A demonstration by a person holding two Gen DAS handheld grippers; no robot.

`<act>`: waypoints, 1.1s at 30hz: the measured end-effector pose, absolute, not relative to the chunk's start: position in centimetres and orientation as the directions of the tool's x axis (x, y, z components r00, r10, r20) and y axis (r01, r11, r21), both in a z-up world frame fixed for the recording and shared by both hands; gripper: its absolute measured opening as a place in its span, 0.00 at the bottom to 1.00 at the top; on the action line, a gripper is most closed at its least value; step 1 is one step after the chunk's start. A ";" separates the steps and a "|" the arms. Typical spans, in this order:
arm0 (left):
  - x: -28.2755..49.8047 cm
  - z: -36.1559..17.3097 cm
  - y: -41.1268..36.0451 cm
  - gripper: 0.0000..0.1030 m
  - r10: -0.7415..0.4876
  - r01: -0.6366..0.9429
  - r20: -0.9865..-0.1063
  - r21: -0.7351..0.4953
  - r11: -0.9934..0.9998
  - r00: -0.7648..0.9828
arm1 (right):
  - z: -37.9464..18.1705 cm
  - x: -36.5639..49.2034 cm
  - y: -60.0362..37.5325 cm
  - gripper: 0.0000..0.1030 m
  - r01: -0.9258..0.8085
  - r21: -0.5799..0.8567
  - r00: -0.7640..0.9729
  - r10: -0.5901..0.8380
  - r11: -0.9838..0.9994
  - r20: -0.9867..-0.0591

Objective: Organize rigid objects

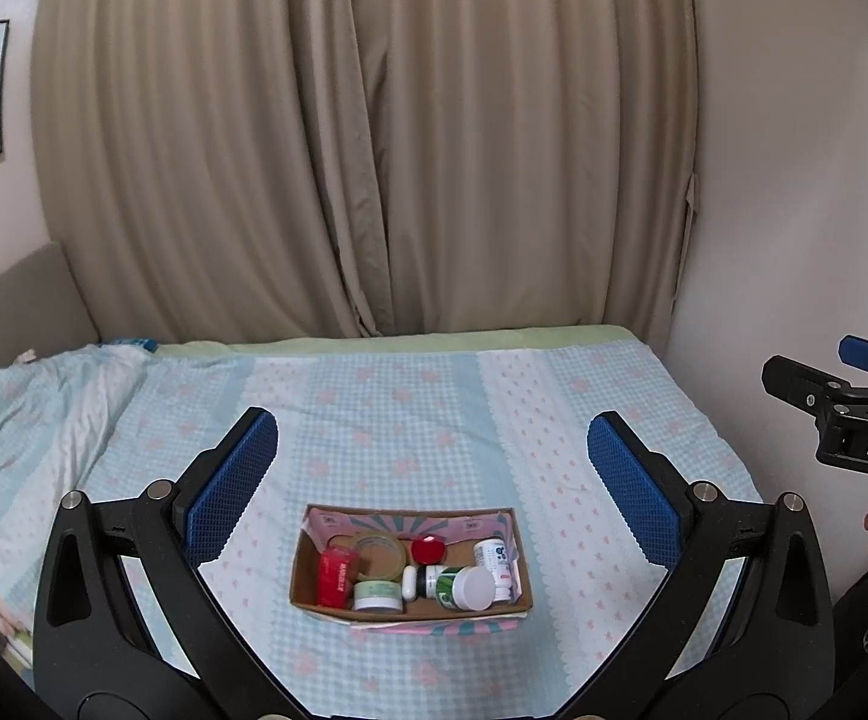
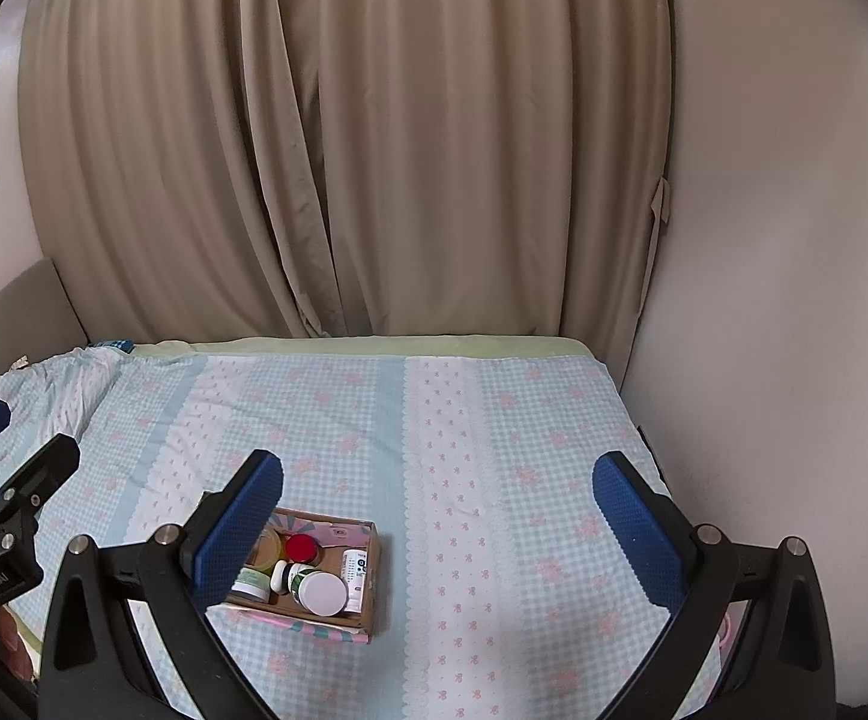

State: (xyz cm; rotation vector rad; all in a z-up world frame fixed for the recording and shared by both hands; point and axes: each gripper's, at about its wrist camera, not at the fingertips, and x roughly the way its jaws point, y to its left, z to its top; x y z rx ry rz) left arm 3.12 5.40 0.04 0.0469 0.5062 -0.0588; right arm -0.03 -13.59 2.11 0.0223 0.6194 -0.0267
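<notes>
We see a shallow cardboard box [image 1: 413, 564] lying on the bed [image 1: 434, 408], its long axis running left to right across the left wrist view, at about 6 o'clock from the centre of the checked sheet. In the box, a green-labelled bottle with a white cap [image 1: 461, 585] lies on its side, cap end pointing toward 4 o'clock. A red box [image 1: 335, 576] stands at the left end, a tape roll [image 1: 380, 555] lies flat beside it, and a small green jar [image 1: 379, 595] sits at the near wall. A red-lidded jar [image 1: 428, 550] and a white bottle [image 1: 494, 561] sit toward the far and right side (its label is too small to read).

Our left gripper [image 1: 433, 462] hangs above the box, fingers spread wide, holding nothing. Our right gripper [image 2: 437, 504] is likewise wide apart and empty, with the box at 8 o'clock beneath its left finger. Beige curtains [image 1: 368, 138] hang behind the bed.
</notes>
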 end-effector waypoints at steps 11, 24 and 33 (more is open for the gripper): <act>3.1 -0.1 5.5 1.00 -0.049 0.071 -0.475 0.029 0.997 0.879 | 2.1 -0.1 -13.7 1.00 0.029 0.014 0.814 -0.015 0.999 -0.581; 2.3 0.4 4.5 1.00 -0.002 0.035 -0.415 0.071 0.997 0.910 | 2.2 0.1 -13.7 1.00 0.027 0.015 0.814 -0.014 1.000 -0.581; 1.7 0.6 4.6 1.00 -0.025 0.052 -0.384 0.058 0.997 0.923 | 2.1 0.5 -13.2 1.00 0.029 0.019 0.810 -0.012 0.999 -0.586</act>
